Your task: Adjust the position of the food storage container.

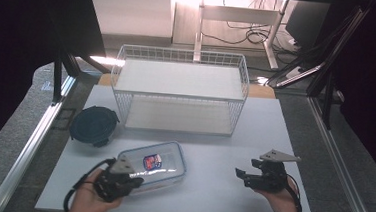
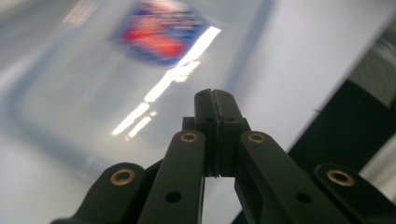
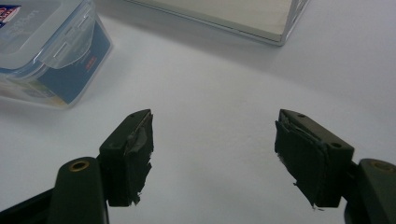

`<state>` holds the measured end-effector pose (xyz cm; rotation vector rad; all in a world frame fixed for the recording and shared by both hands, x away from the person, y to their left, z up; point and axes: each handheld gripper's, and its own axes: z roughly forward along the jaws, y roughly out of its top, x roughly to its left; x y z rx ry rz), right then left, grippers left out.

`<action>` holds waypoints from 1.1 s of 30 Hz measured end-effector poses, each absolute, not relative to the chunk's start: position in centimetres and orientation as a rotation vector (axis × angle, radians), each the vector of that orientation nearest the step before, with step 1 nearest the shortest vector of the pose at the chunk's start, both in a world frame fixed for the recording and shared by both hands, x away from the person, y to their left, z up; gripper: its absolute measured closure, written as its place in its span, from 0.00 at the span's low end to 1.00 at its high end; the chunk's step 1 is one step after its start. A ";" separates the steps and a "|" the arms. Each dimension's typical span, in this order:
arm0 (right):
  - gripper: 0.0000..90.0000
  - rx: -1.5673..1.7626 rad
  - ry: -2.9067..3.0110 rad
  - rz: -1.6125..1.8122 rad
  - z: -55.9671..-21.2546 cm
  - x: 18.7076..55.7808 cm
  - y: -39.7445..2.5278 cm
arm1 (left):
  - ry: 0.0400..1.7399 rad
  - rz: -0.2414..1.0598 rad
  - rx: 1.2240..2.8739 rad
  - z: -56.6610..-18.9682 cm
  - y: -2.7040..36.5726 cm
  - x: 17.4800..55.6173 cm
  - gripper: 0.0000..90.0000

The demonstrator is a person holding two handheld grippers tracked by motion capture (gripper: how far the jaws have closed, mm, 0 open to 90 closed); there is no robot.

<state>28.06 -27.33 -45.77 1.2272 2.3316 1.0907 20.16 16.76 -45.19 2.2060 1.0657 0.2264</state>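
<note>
Dark round container point(image 1: 93, 125) sits at the far left of the white table point(image 1: 220, 188), just left of the wire rack's point(image 1: 179, 90) lower shelf. Next to the right, near the front edge, lies a clear rectangular food box point(image 1: 157, 165) with a blue-rimmed lid and a red-and-blue label. The left gripper point(image 1: 131, 181) rests over the box's near left corner, and in the left gripper view its jaws are pressed flat together with nothing between them, poised just above the blurred lid point(image 2: 116, 84). Farther right, well apart from the box, the right gripper point(image 1: 241, 176) hovers over bare table with its jaws spread wide. In the right gripper view the box's point(image 3: 44, 51) latched end shows at the upper left, beyond the gripper's point(image 3: 212, 144) empty gap.
</note>
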 end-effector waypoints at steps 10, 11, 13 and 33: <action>0.31 1.219 2.340 1.080 -46.1 28.2 -26.9 | 1.393 0.321 2.124 -47.5 22.3 22.2 1.00; 0.31 1.219 2.340 1.079 -46.1 28.2 -26.9 | 1.398 0.316 2.129 -47.7 22.2 22.5 1.00; 0.31 1.218 2.338 1.077 -46.1 28.2 -26.9 | 1.405 0.312 2.137 -47.9 22.2 22.8 1.00; 0.31 1.225 2.338 1.068 -46.3 28.3 -27.1 | 1.432 0.217 2.157 -49.4 19.9 27.4 1.00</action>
